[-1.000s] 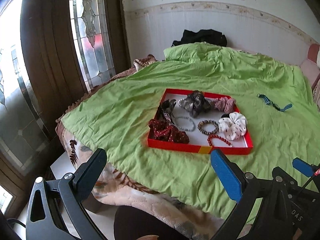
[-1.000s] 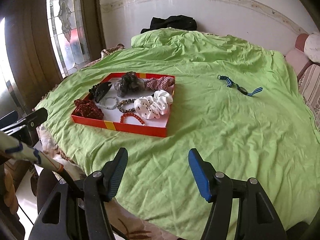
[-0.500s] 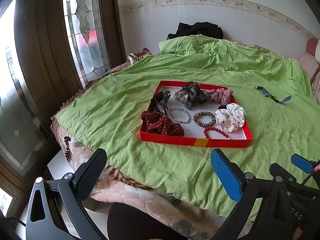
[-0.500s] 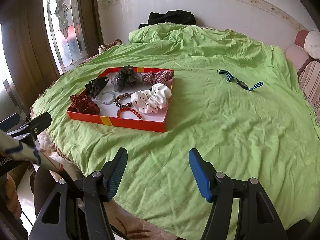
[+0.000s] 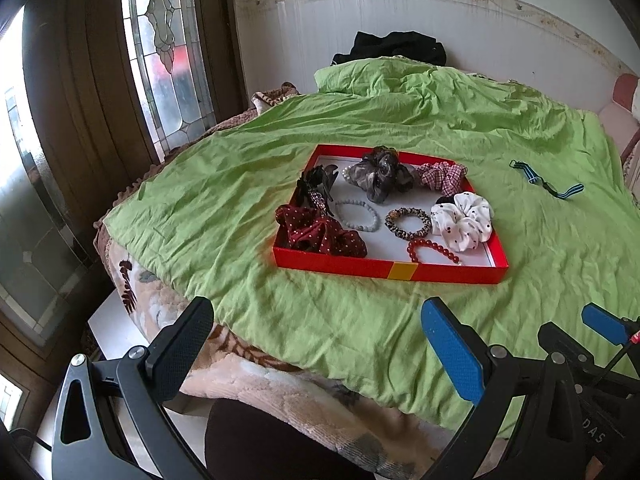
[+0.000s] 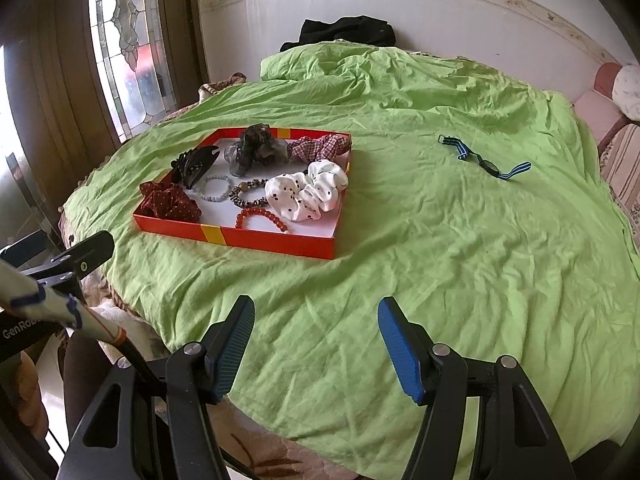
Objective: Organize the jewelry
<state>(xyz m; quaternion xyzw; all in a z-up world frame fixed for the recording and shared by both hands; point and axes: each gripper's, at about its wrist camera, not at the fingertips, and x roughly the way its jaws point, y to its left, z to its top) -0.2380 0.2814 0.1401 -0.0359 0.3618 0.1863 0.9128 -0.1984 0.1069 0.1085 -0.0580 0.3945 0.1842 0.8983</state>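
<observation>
A red tray [image 5: 384, 270] [image 6: 276, 242] lies on the green bedspread and holds several scrunchies, bead bracelets and a black hair claw [image 5: 316, 186] [image 6: 194, 164]. A white dotted scrunchie [image 5: 464, 220] [image 6: 306, 194] sits at its right side. A blue striped strap [image 5: 546, 184] [image 6: 484, 158] lies alone on the spread, right of the tray. My left gripper [image 5: 316, 344] is open and empty, at the bed's near edge short of the tray. My right gripper [image 6: 316, 340] is open and empty over the spread, near and right of the tray.
The green bedspread [image 6: 460, 240] covers a bed with a patterned blanket [image 5: 256, 368] at its near edge. A stained-glass window [image 5: 168, 52] stands at left. Dark clothing [image 6: 344, 32] lies by the far wall. A pink cushioned seat [image 6: 600, 100] is at right.
Both cameras have tilted and moved a little toward the bed, so the tray sits lower in view. Both grippers stay open. Nothing on the bed has moved.
</observation>
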